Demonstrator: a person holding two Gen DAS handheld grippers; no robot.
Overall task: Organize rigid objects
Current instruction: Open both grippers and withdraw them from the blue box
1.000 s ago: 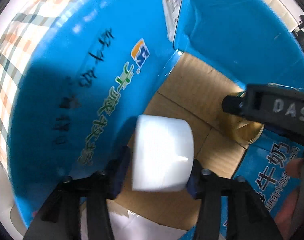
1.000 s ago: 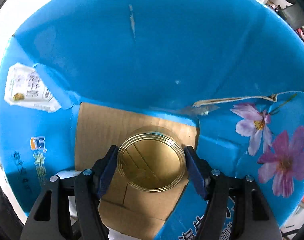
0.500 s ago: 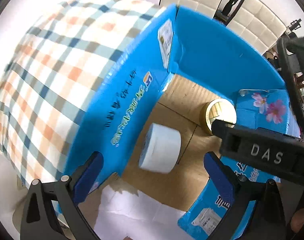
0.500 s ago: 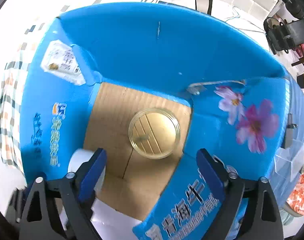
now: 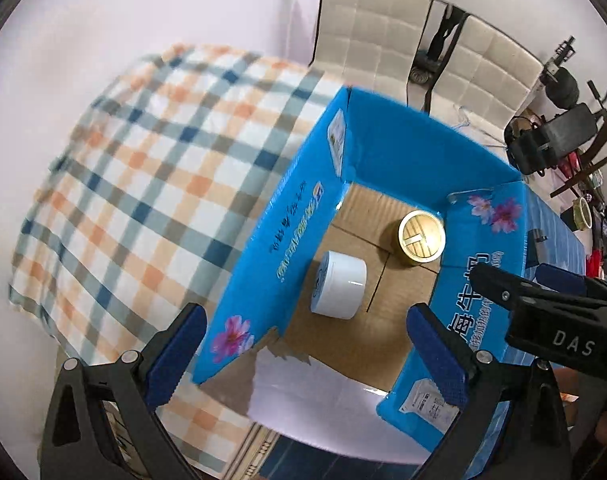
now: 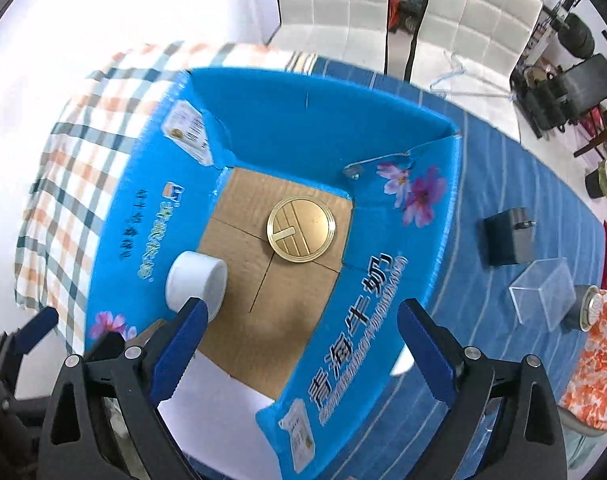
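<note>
An open blue cardboard box [image 5: 415, 152] stands on the table, its brown floor showing. On that floor a white round jar [image 5: 339, 288] lies by the left wall, and a gold-lidded jar [image 5: 421, 238] stands upright near the far right corner. My left gripper [image 5: 307, 356] hangs open above the box's near side, nothing between its fingers. In the right wrist view the same box [image 6: 323, 120], gold-lidded jar [image 6: 301, 228] and white jar [image 6: 197, 284] appear below my right gripper [image 6: 299, 352], which is open and empty too.
A checked cloth [image 5: 143, 184] lies left of the box, over a blue striped tablecloth [image 6: 503, 160]. To the box's right sit a black adapter [image 6: 507, 236], a clear plastic box [image 6: 543, 296], a tin [image 6: 587, 308] and an orange floral cloth [image 6: 599, 360]. White chairs [image 5: 367, 28] stand behind.
Both grippers let go of their jars, opened wide and rose out of the box. The white jar and the gold-lidded jar stayed on the box floor.
</note>
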